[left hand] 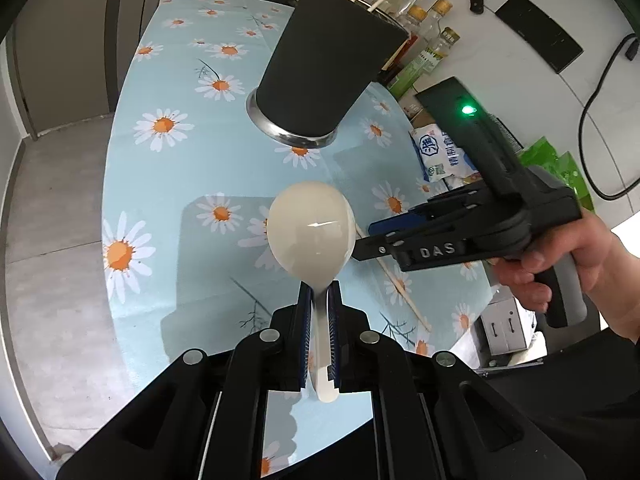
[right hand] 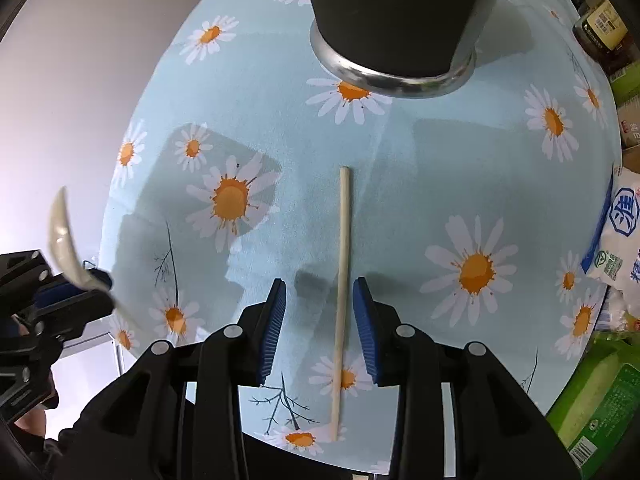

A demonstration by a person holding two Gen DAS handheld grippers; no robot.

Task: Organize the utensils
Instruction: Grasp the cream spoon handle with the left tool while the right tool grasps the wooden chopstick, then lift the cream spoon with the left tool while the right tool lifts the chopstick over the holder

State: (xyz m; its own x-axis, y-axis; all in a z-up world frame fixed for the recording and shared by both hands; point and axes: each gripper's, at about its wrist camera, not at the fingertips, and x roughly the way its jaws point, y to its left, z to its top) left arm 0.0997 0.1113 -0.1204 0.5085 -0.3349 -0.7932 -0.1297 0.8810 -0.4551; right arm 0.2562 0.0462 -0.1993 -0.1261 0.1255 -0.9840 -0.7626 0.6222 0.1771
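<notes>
Our right gripper [right hand: 320, 320] fingers stand open astride the pale wooden chopstick [right hand: 342, 280], lengthwise between them, while our left gripper [left hand: 319, 312] clamps the cream ceramic spoon [left hand: 311, 232].

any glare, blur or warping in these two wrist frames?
Left wrist: sharp, glare streak on the spoon, fisheye curves the tablecloth edge. Right wrist: chopstick sharp with soft shadows beside it, spoon stretched at the left rim, holder cropped at top.

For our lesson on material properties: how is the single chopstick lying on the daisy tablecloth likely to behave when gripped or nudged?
The chopstick looks straight and wooden, so probably stiff and light. Its apparently round, thin shaft may roll on the glossy tablecloth if nudged sideways. Being so slim, it could slip or pivot between the right gripper fingers.
</notes>
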